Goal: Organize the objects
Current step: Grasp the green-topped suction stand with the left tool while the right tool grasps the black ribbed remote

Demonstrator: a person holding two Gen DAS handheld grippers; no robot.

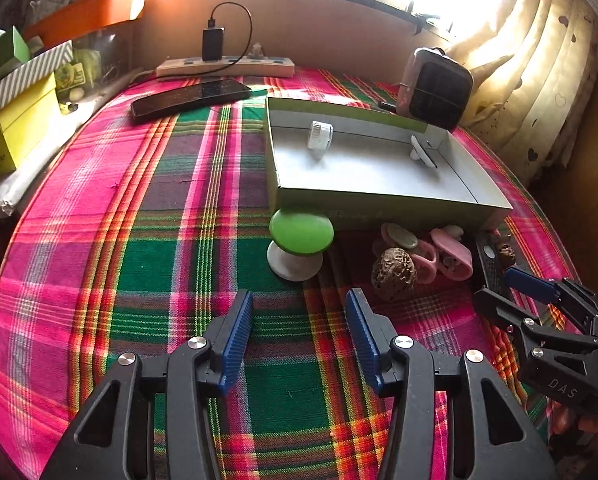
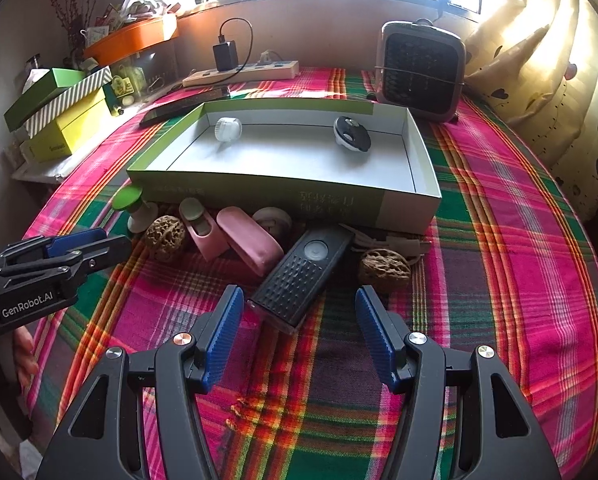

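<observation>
Both spread and empty, the left gripper (image 1: 299, 336) hovers near the green knob (image 1: 301, 232) and the right gripper (image 2: 299, 330) near the black remote (image 2: 301, 276), below the tray (image 2: 259, 196).

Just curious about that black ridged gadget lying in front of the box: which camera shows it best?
The right wrist view: the black gadget lies whole, just ahead of the open right gripper. The left wrist view catches only a sliver at its edge.

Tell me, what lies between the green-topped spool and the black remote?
In the right wrist view, between the spool and the remote lie a walnut and two pink clips on the cloth.
</observation>
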